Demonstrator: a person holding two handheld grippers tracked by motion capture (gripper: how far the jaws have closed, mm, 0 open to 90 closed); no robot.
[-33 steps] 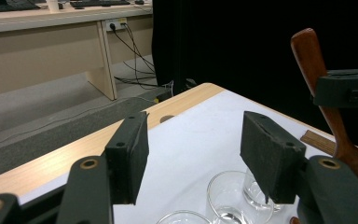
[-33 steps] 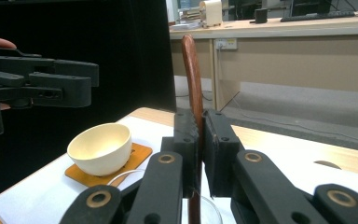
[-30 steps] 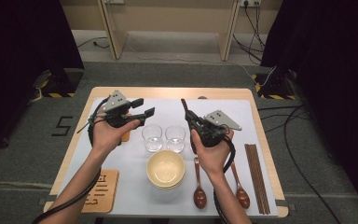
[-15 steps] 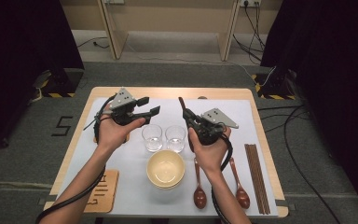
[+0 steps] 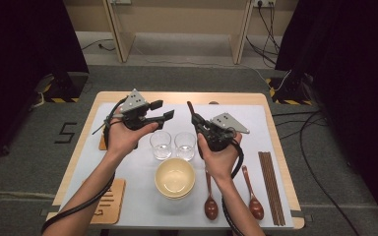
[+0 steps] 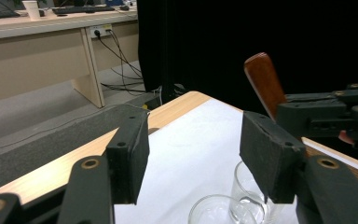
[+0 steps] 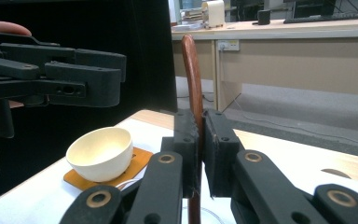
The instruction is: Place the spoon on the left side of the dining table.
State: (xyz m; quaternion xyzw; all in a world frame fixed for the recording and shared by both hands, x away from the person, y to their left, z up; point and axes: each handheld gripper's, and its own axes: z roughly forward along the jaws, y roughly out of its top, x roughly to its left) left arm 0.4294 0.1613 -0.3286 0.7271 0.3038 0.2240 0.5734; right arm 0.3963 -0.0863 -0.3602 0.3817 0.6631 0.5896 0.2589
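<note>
Right tongs (image 7: 199, 154) clamp a wooden spoon (image 7: 192, 79); left tongs (image 6: 193, 158), apart, should approach squarely and grip its handle firmly.

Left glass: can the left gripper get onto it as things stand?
Probably yes. The left gripper is open and empty, raised just beside the left glass; nothing sits between them. The right gripper, shut on a wooden spoon, is off to the other side.
</note>
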